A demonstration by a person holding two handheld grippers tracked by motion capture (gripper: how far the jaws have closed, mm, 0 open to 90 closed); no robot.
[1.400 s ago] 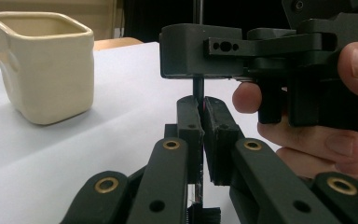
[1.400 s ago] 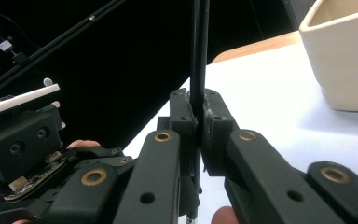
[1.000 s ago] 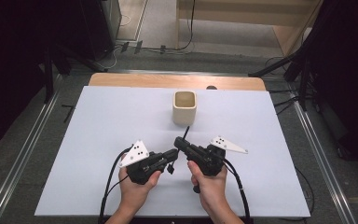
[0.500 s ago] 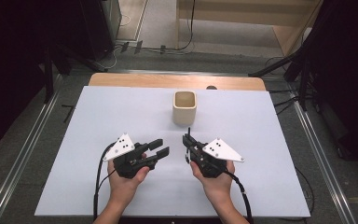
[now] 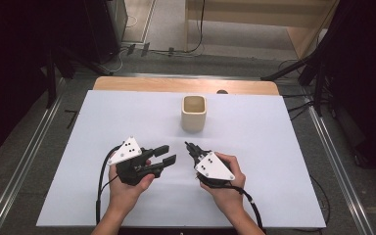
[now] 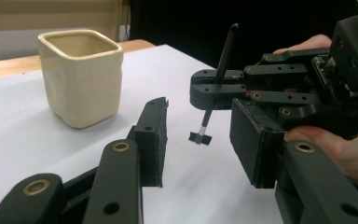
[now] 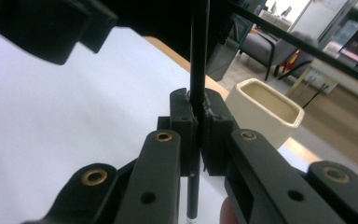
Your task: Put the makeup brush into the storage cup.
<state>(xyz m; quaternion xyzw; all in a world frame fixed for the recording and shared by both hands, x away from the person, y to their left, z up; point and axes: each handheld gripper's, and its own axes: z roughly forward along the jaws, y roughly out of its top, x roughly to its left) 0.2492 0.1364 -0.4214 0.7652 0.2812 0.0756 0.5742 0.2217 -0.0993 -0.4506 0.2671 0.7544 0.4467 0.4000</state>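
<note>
Left gripper view: a thin black brush [image 6: 214,88] is clamped upright by the right gripper [image 6: 214,91] at mid-frame, seemingly for dropping into the cream cup [image 6: 81,74] upper left, while the left gripper [image 6: 200,140] is held spread and empty.

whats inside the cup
The cup looks empty: bare beige inner walls show in the high view, and its floor is in shadow. The brush is outside it, in the right gripper.
</note>
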